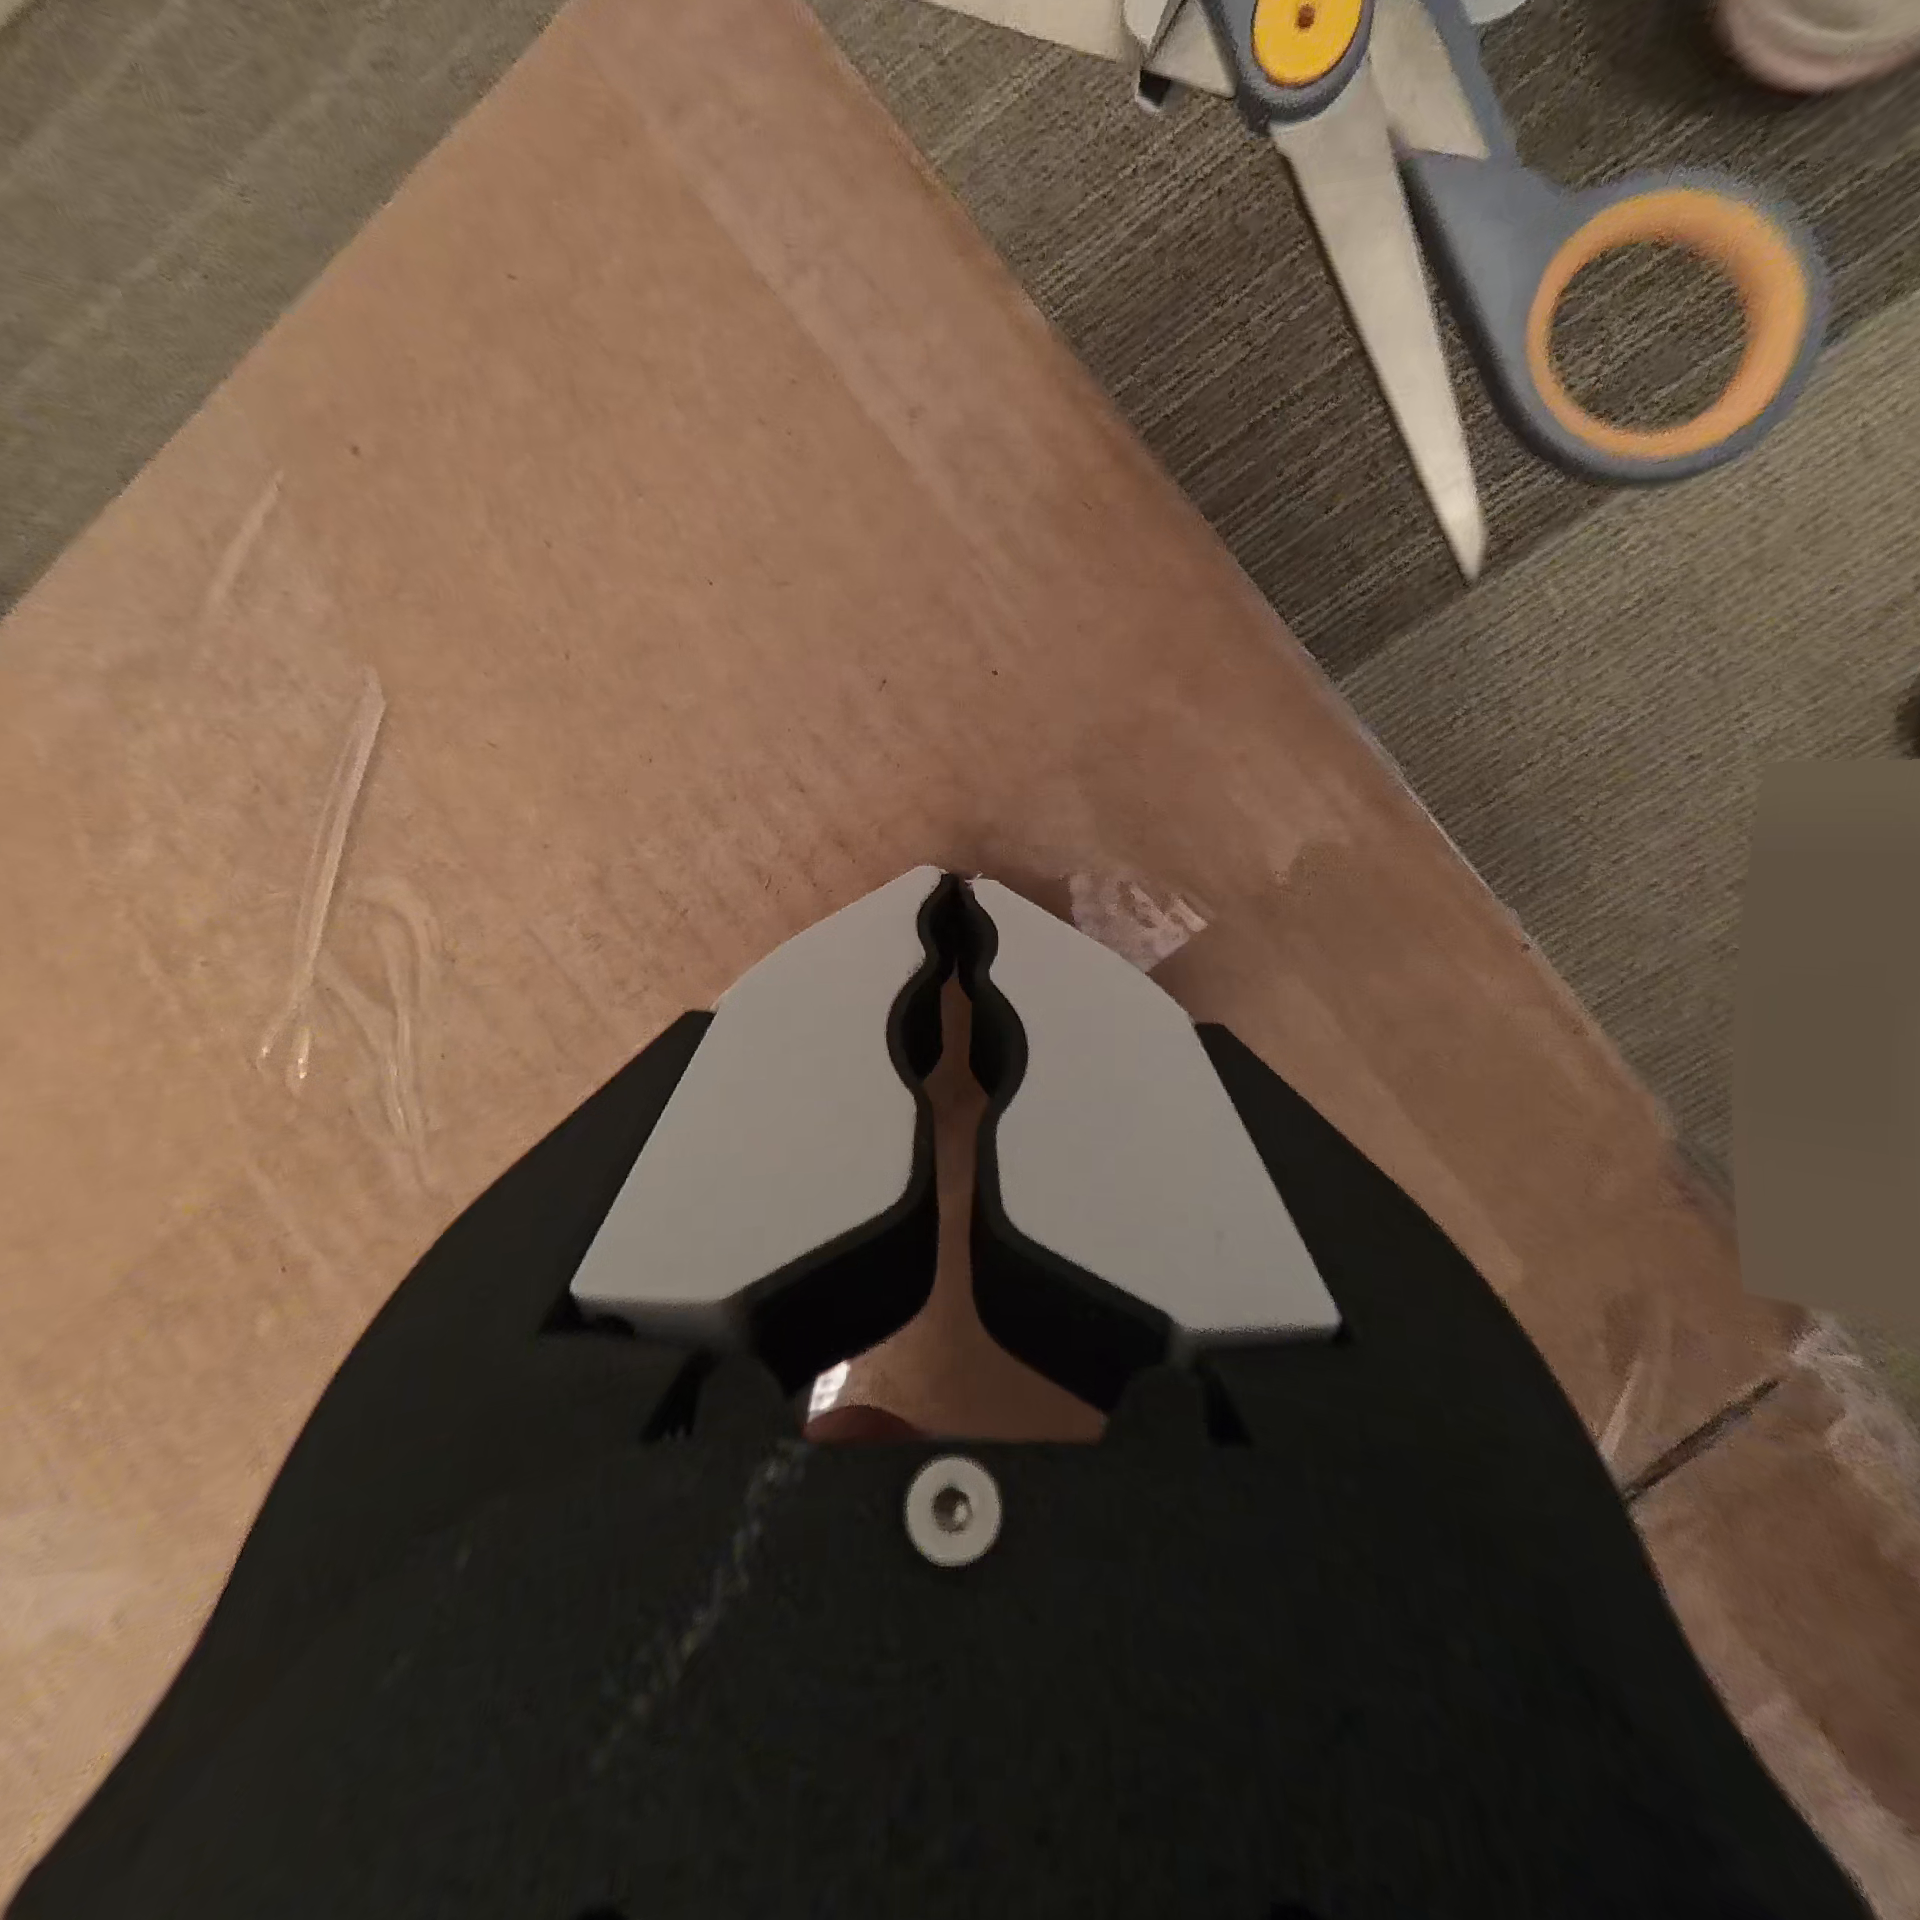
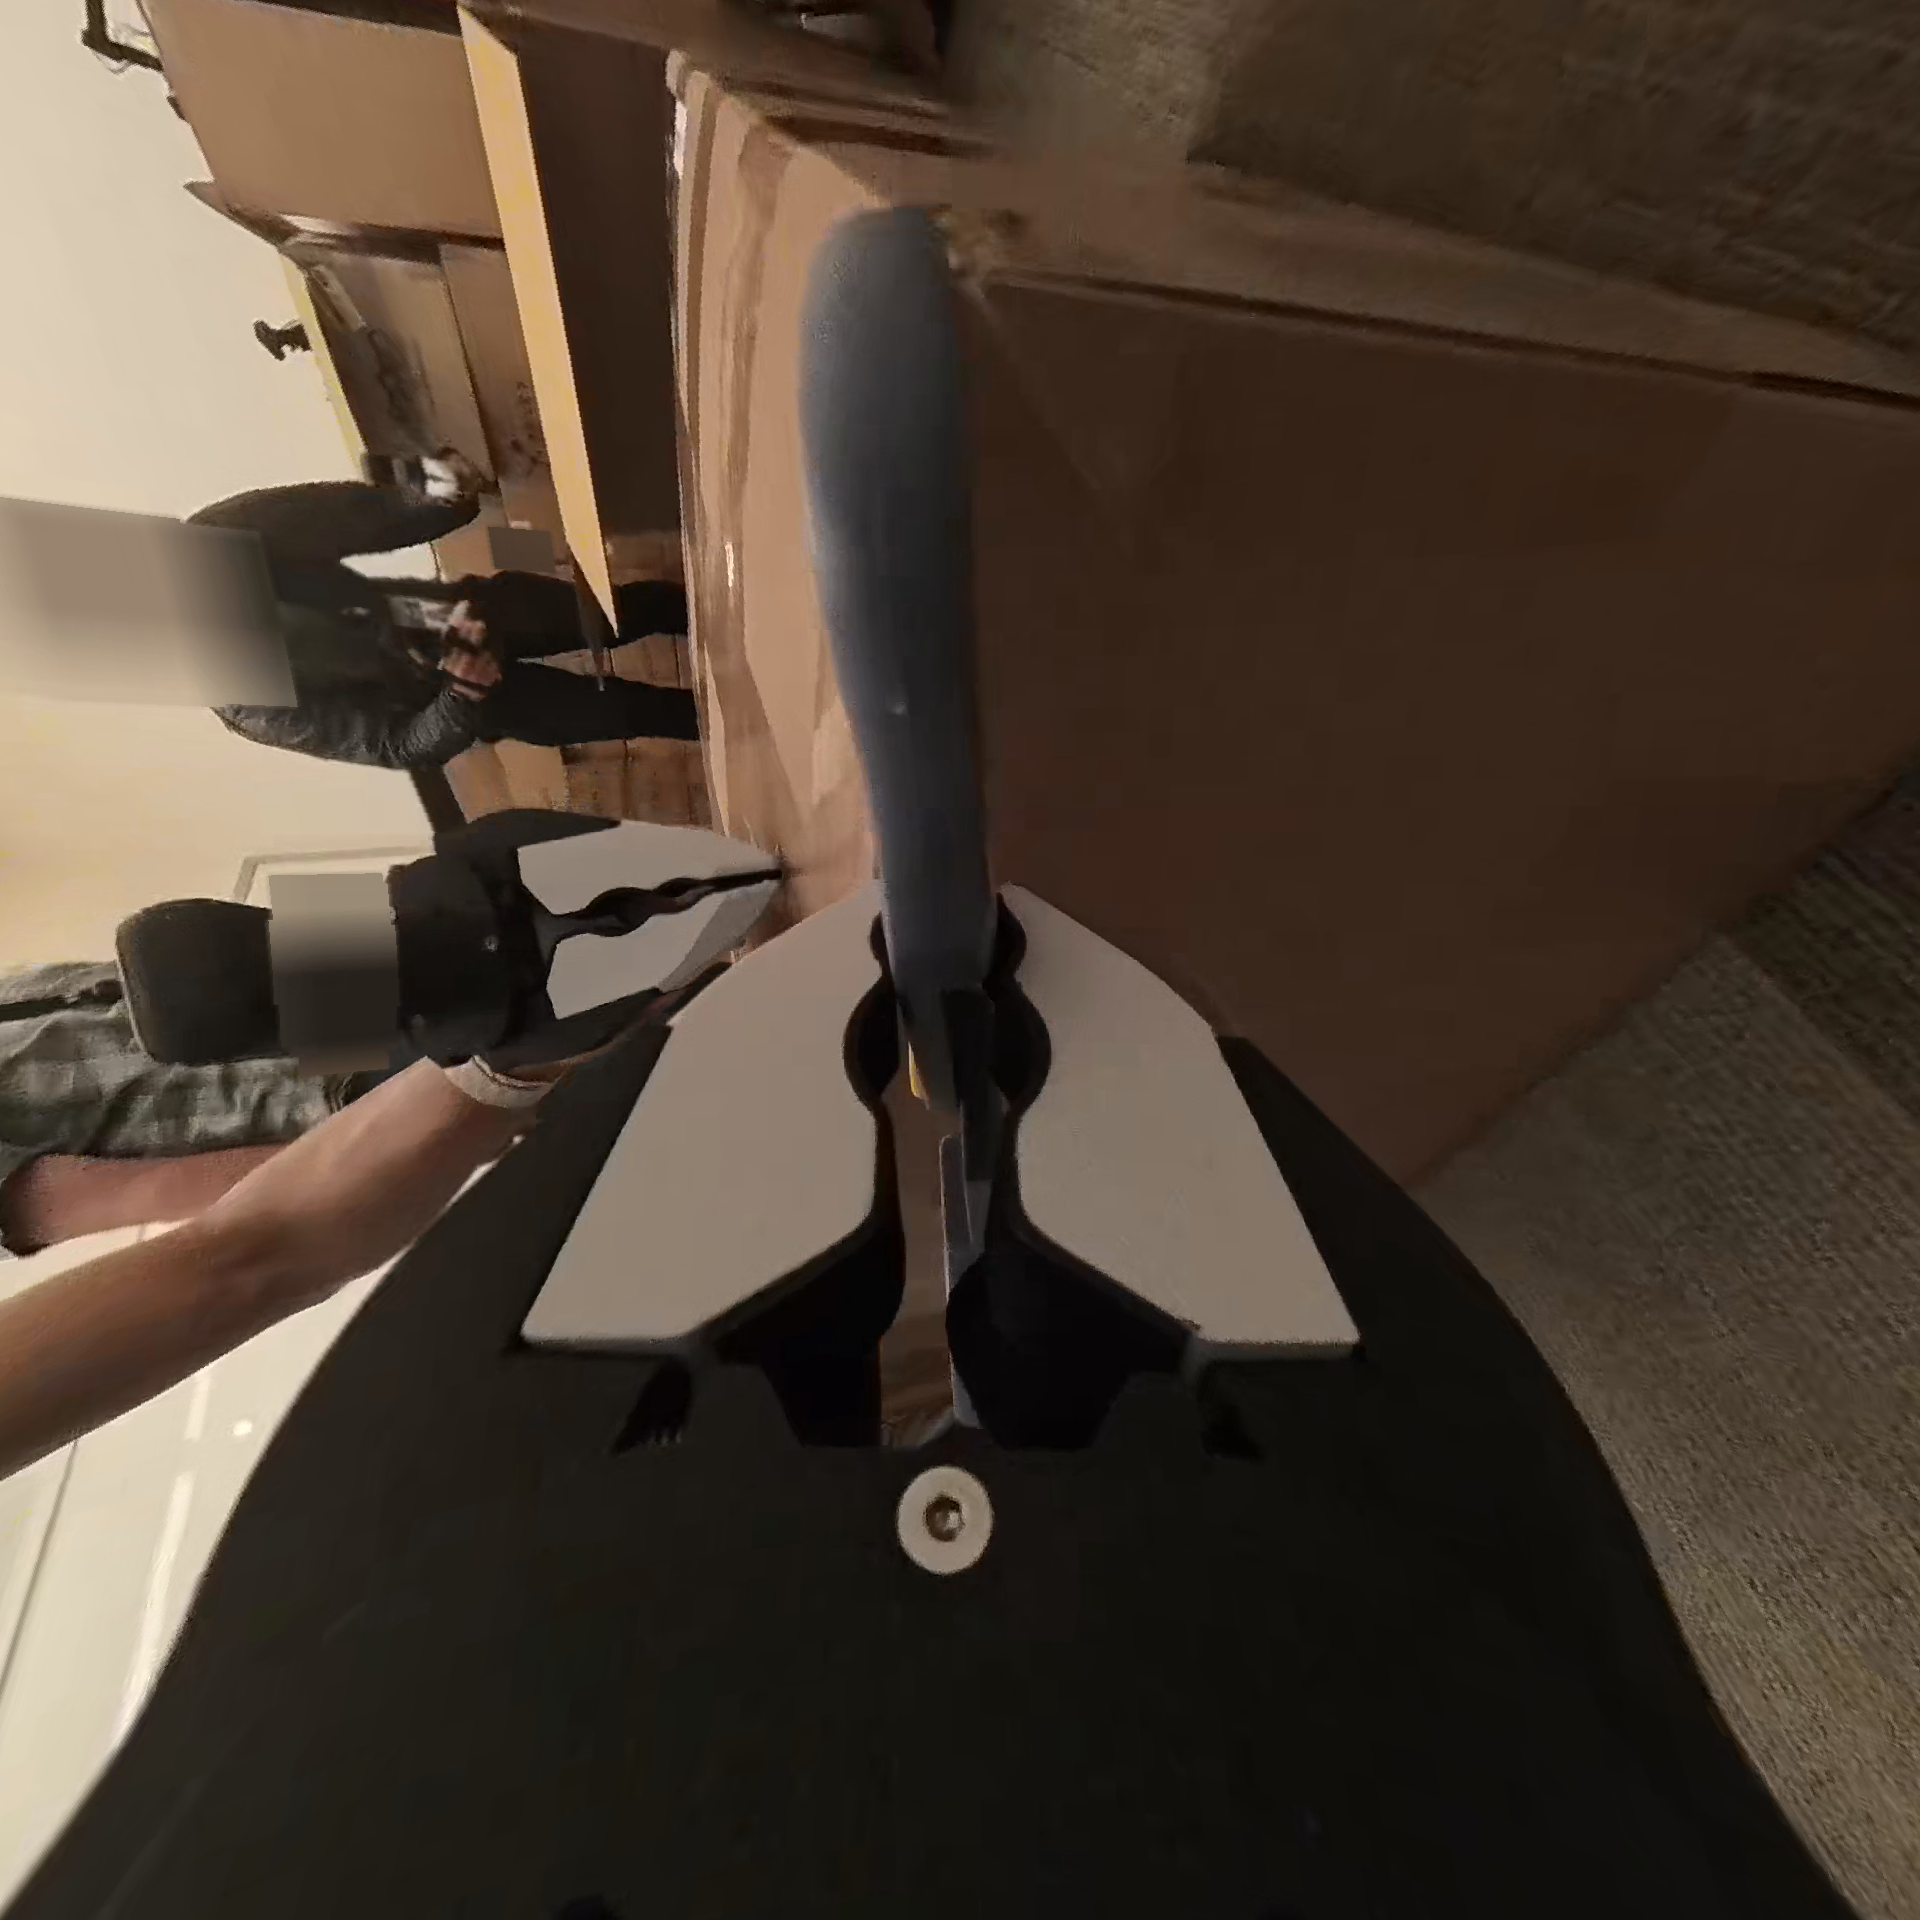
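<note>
A large brown cardboard box [image 1: 623, 623] lies on grey carpet. My left gripper [image 1: 951, 883] is shut, its tips pressed against the box's top face next to a torn scrap of tape [image 1: 1132, 920]. It also shows in the right wrist view [image 2: 774, 883], touching the box [image 2: 1351, 675]. My right gripper [image 2: 940, 904] is shut on a pair of blue-grey scissors [image 2: 883, 520] with orange trim. The handle points forward along the box. In the left wrist view the scissors [image 1: 1382, 260] are open beside the box's edge, with one blade pointing down.
Clear tape strands [image 1: 332, 883] stick to the box top. A white roll [image 1: 1829, 42] sits on the carpet [image 1: 1558, 727] at the far right. In the right wrist view, more cardboard boxes [image 2: 343, 125] and people [image 2: 395, 644] stand beyond, and a bare forearm [image 2: 260, 1236] holds the left gripper. Spacing between my two grippers at the tips: around 15 cm.
</note>
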